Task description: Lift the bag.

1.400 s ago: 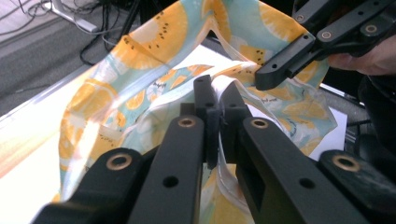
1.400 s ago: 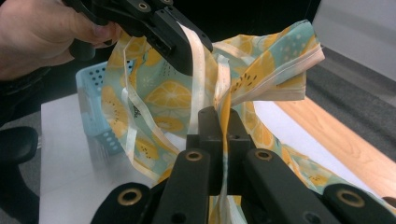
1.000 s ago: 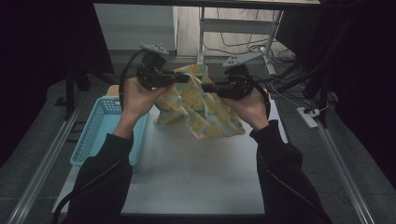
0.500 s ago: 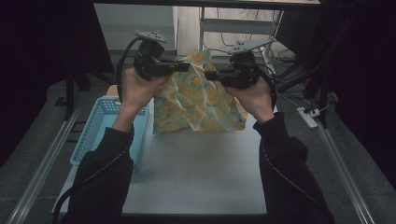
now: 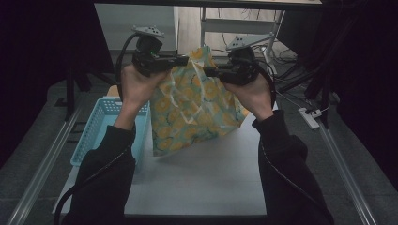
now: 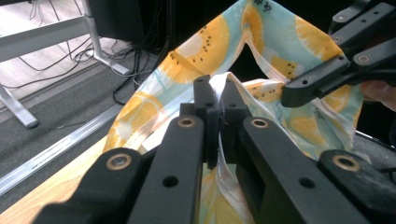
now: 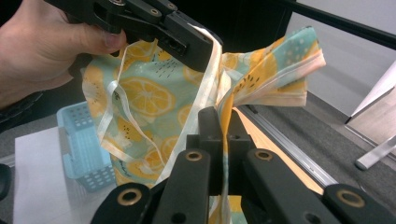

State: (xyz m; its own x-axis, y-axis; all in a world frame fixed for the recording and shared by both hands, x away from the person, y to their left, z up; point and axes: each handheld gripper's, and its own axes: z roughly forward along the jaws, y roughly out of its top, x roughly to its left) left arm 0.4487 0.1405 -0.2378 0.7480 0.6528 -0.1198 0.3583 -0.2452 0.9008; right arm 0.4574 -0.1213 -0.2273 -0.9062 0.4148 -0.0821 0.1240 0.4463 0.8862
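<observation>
Because both grippers are pinching the top edge of the cloth (image 5: 197, 112), the lemon-printed piece is hanging free above the table (image 5: 197, 187) instead of lying on it, with its lower corner dangling toward seven o'clock in the high view. The left gripper (image 5: 185, 60) is clamping the hem at about eleven o'clock of the cloth, and in the left gripper view its jaws are closing tight on a white-edged fold of the cloth (image 6: 261, 56), with no gap showing between the pads. The right gripper (image 5: 206, 72) is doing the same at about one o'clock; in the right gripper view its jaws are squeezing a bunched strip of the cloth (image 7: 140, 100) that is running up between them.

Judging by the grip points, the two grippers are sitting close together rather than at the far corners, so the fabric is sagging and bunching between them, and a peak of it is poking up at twelve o'clock. That suggests the person is lifting it to let its weight pull the folds out, likely in order to spread or fold it; the grips would need to move wider apart for a flat hang.

A blue basket (image 5: 101, 131) is standing at nine o'clock of the table, just beside the left forearm (image 5: 126, 117), and the cloth is hanging near its rim but, as far as I can tell, not touching it. A thin white ribbon (image 7: 109, 112) is trailing loose across the print and could snag.
</observation>
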